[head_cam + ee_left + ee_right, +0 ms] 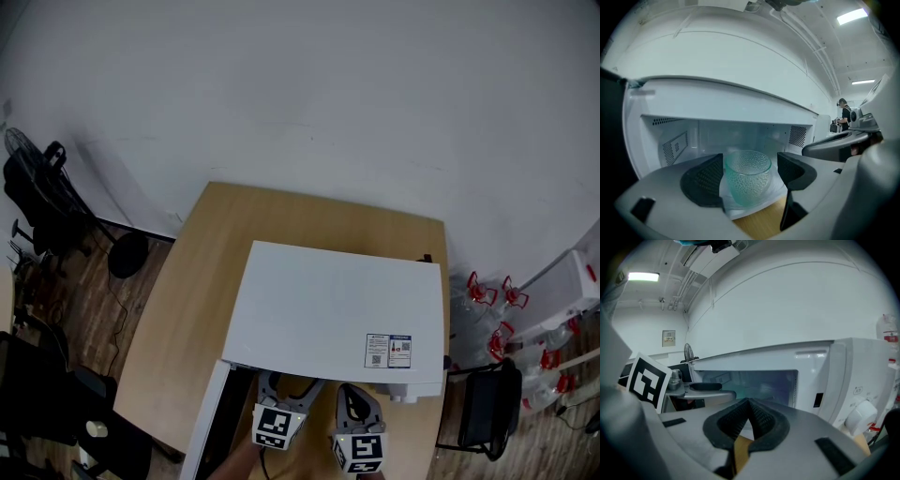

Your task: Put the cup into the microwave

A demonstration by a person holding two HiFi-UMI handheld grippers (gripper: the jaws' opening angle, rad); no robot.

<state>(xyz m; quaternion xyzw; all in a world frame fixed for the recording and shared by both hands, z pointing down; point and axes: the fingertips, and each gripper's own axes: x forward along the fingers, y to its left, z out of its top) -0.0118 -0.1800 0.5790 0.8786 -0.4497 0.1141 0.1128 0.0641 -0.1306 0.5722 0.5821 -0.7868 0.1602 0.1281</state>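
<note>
While the dimpled glass cup (747,186) stands on the turntable plate (774,191) just inside the open microwave (337,314), left gripper (750,174) jaws spread wide around it; right gripper (749,417) jaws pressed together, holding nothing

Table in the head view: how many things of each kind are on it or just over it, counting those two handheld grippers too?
Microwave: 1
Glass cup: 1
Grippers: 2, the left gripper and the right gripper
Total: 4
</note>
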